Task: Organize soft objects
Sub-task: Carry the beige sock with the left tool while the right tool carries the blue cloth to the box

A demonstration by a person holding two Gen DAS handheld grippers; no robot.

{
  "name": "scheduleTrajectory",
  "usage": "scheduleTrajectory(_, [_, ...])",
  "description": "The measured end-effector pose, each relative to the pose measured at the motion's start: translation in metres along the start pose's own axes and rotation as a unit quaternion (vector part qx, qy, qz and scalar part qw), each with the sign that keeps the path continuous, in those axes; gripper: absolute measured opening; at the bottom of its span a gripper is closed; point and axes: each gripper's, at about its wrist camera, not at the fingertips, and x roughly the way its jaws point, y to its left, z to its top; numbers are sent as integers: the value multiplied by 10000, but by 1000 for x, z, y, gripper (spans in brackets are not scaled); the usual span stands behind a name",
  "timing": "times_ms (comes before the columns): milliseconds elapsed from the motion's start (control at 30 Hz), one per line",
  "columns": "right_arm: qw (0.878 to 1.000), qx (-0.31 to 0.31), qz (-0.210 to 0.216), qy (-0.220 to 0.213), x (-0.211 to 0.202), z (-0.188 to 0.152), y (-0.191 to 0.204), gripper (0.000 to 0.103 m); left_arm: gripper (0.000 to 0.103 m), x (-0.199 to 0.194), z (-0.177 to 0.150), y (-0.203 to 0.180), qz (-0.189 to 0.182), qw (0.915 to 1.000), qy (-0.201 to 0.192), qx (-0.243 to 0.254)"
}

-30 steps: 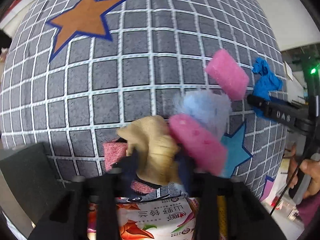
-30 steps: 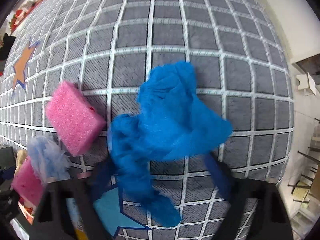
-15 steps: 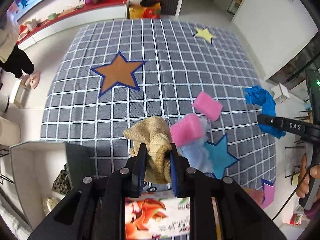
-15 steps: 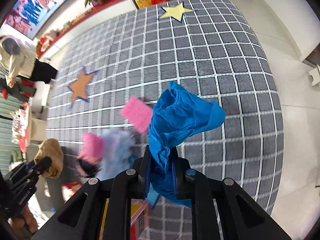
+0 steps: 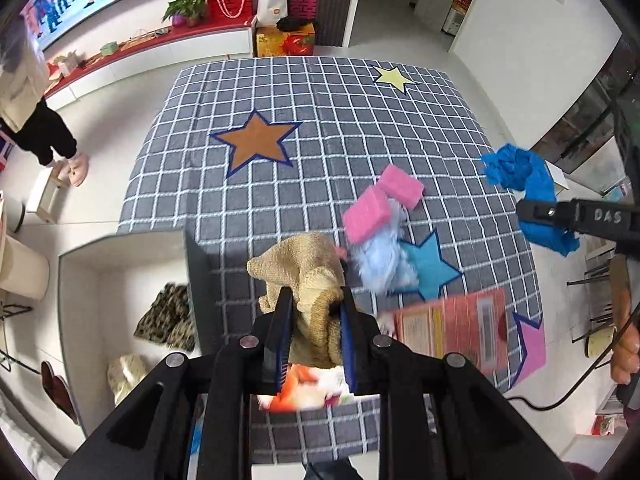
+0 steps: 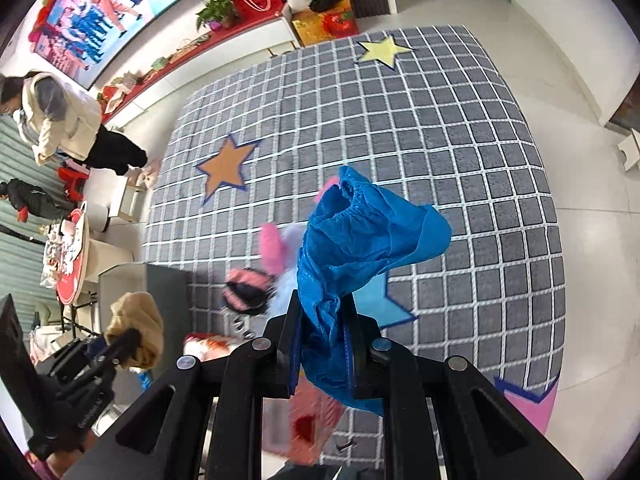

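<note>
My left gripper (image 5: pixel 314 300) is shut on a tan knitted cloth (image 5: pixel 308 276) and holds it high above the grey checked rug (image 5: pixel 320 120). My right gripper (image 6: pixel 322 308) is shut on a blue cloth (image 6: pixel 360 240), also lifted; it shows at the right of the left wrist view (image 5: pixel 528 184). Two pink sponges (image 5: pixel 366 216) and a pale blue fluffy piece (image 5: pixel 384 260) lie on the rug. A white open box (image 5: pixel 80 280) at the left holds a leopard-print cloth (image 5: pixel 168 316) and a cream item (image 5: pixel 124 372).
A red printed packet (image 5: pixel 452 328) and a colourful snack bag (image 5: pixel 308 392) lie on the rug's near side. A person (image 5: pixel 32 100) stands off the rug at the left. A TV shelf with plants (image 5: pixel 192 12) lines the far wall.
Both grippers have risen far above the rug, each carrying its cloth. The left view has swung left, bringing the white box into sight.
</note>
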Motion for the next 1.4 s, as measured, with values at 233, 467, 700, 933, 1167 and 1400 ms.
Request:
scheduleTrajectory(233, [9994,-205,207,-158,-28,-31,50,17,23,-34,-37,29,89,9998,-98,-169])
scheduleTrajectory(467, [9970,-531,548,-122,-28,-61,115,17,23,-61,-71,68,226,9983,-242,-475])
scheduleTrajectory(700, [9934,-908,693,23,-16,-91,163,17,23,-78,-101,96,311,9966,-364,-676])
scheduleTrajectory(933, [9893,-1222,783,148,-5,-112,197,17,23,-85,-117,114,350,9953,-397,-809])
scheduleTrajectory(1167, [9841,-1549,791,349,6,-126,222,17,23,-88,-120,119,358,9953,-413,-795])
scheduleTrajectory(1400, [9802,-1764,814,386,8,-131,239,17,23,-91,-124,128,375,9945,-446,-866])
